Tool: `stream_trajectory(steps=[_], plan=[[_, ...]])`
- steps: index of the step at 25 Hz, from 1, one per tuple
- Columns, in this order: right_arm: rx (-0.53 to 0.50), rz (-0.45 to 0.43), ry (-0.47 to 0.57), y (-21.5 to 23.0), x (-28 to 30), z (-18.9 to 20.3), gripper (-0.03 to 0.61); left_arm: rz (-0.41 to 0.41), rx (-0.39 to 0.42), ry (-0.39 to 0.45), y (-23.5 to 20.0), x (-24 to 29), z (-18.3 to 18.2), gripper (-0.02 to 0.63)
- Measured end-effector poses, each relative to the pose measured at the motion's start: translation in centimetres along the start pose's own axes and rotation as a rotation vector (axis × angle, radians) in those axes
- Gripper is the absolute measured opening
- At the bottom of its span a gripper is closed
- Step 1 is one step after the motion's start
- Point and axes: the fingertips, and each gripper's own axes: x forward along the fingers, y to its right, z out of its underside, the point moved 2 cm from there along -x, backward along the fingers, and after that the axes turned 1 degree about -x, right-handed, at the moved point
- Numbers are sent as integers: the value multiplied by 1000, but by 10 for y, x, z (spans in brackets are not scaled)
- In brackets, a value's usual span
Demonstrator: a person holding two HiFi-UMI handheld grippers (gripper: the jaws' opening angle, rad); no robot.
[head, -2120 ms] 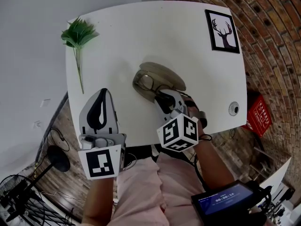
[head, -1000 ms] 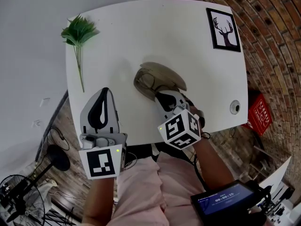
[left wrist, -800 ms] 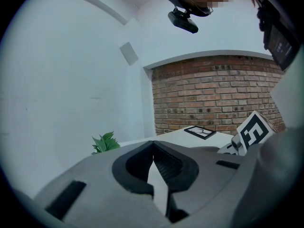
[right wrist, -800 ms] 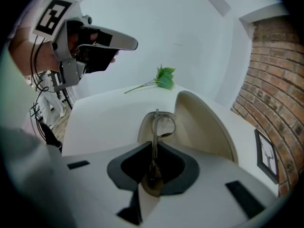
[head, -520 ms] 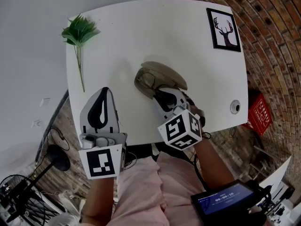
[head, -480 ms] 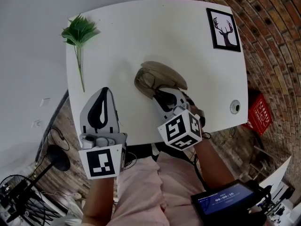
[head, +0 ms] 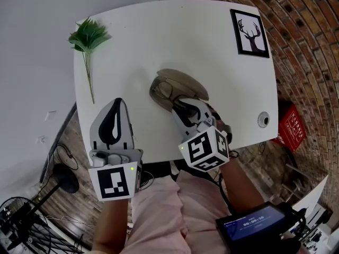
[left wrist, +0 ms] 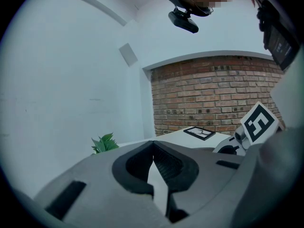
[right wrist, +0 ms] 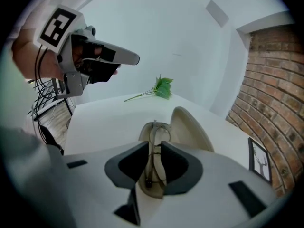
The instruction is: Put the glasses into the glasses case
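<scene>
An open beige glasses case (head: 185, 83) lies in the middle of the white table (head: 159, 36), with its lid (right wrist: 190, 125) raised at the right. The thin-framed glasses (right wrist: 156, 129) lie in its tray (head: 165, 92). My right gripper (head: 177, 103) hangs over the case's near end. Its jaws have just been opening and now stand apart on either side of the glasses, with the pads clear of the frame (right wrist: 153, 147). My left gripper (head: 117, 101) rests at the near left, its fingertips (left wrist: 152, 144) touching with nothing between them.
A green plant sprig (head: 88, 36) lies at the far left corner. A framed deer picture (head: 250, 33) sits at the far right. A small round fitting (head: 263, 120) is near the right edge. A red crate (head: 293, 128) stands on the floor beyond the table.
The right gripper's marker cube has shifted slightly toward the near table edge, and its jaws stand wider over the case. The left gripper has not moved.
</scene>
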Motion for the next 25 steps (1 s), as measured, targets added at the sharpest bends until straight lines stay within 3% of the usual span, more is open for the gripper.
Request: stream_trajectory(steps=[4, 13, 16, 25], plan=[[-5, 2, 14, -1, -5, -3, 86, -3, 8, -19, 2, -4, 1, 9], [-8, 66, 103, 2, -44, -16, 75, -10, 23, 35, 17, -22, -18, 9], [-1, 127, 193, 13, -68, -33, 64, -21, 33, 51, 23, -31, -31, 9], [94, 336, 490, 60, -169, -101, 6, -72, 92, 220, 42, -61, -112, 9]])
